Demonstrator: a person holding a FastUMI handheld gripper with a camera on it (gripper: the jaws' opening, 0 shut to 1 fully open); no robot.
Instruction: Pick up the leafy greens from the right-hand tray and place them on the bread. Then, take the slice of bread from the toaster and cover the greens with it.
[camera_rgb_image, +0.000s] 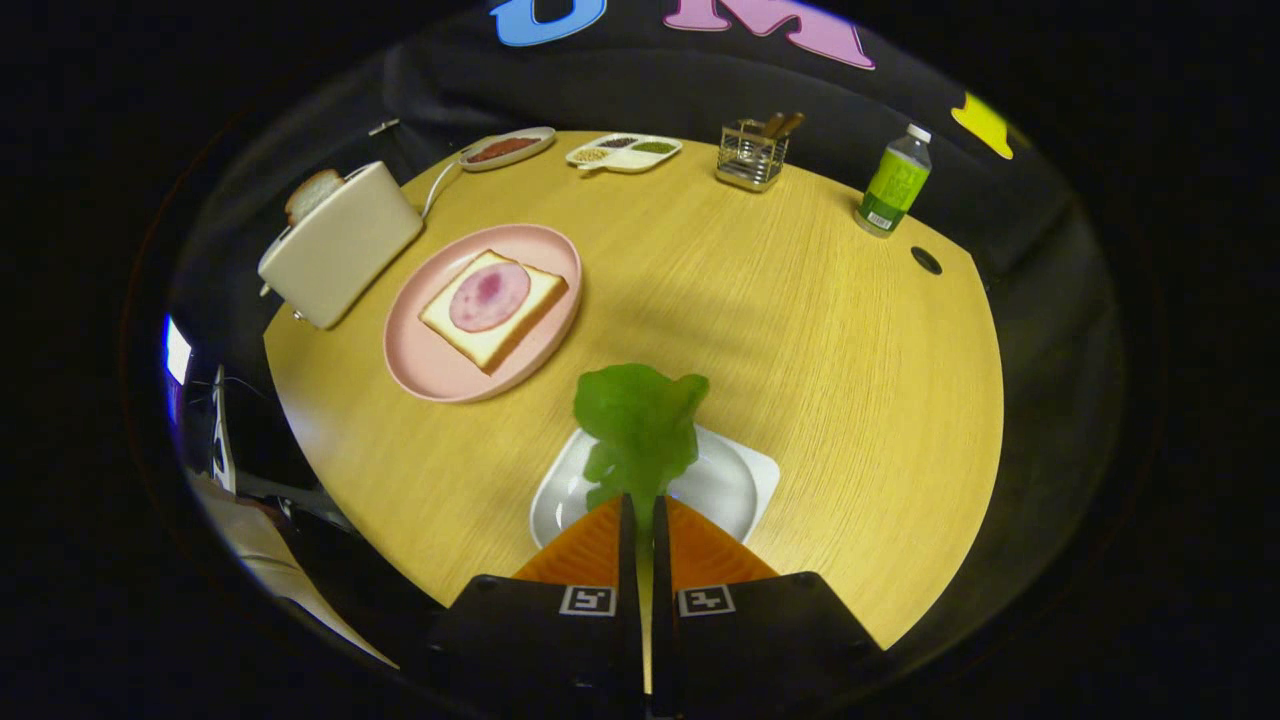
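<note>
Gripper view, looking down over a round wooden bench. Gripper nearly closed, both fingers pinching the stem end of the leafy greens. Greens held up just ahead of the fingertips, lifted above a white tray lying directly below and beyond the fingers. No contact visible between leaf and tray.

Beyond the greens and to the left, a pink plate flat on the bench, carrying a slice of bread topped with a round pink slice of ham. Plate well apart from the white tray. Just left of the plate, almost touching its rim, a cream toaster with a second slice of bread standing upright in its slot, top half poking out. Thin cord running from the toaster toward the far edge.

Along the far edge of the bench: a small oval dish with something reddish inside, then a white divided dish with several small fillings, then a wire holder with brown sticks standing in it, then a green-labelled bottle with a white cap, upright. Near the bottle, a small dark hole in the bench top.
</note>
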